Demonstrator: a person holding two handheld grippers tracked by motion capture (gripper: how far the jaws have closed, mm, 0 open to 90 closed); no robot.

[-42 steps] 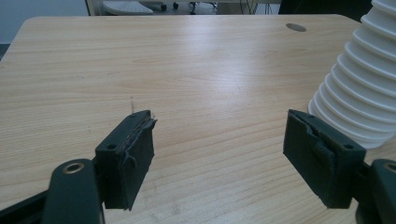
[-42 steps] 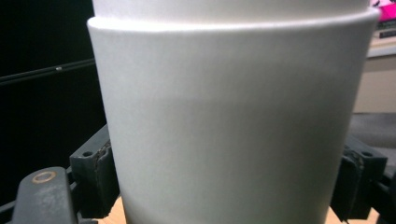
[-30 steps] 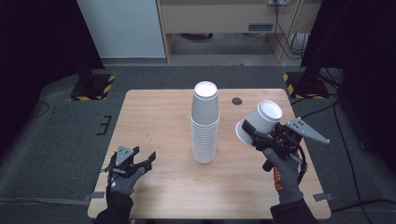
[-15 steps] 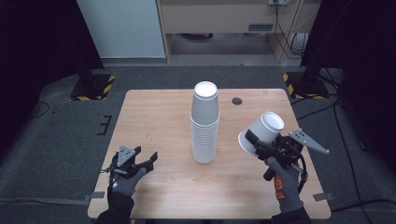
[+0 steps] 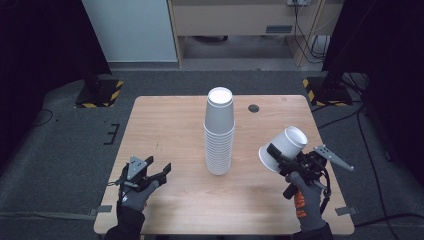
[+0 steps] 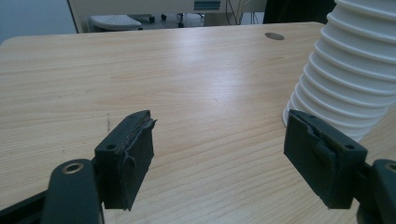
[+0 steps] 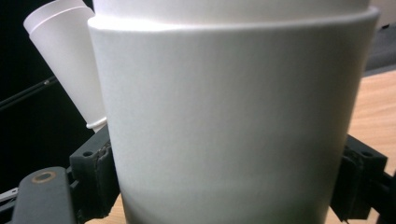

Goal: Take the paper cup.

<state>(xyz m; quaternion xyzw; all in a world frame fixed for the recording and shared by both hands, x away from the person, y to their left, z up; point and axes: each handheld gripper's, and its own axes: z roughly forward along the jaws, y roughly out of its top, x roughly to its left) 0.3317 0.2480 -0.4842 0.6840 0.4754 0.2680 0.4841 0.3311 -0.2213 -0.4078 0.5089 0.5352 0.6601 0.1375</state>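
The left hand-held gripper (image 5: 159, 172) hangs low, jaws apart; the right hand-held gripper (image 5: 276, 156) is raised, jaws clamped.

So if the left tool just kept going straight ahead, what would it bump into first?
Probably nothing soon. The open left tool points across bare table. The stack of white cups stands just right of its line, so its right pad might brush the stack's base, though depth is hard to judge.

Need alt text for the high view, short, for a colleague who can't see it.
The right gripper holds a tilted white paper cup above the wooden table, right of a tall cup stack. The left gripper rests open near the table's front left.
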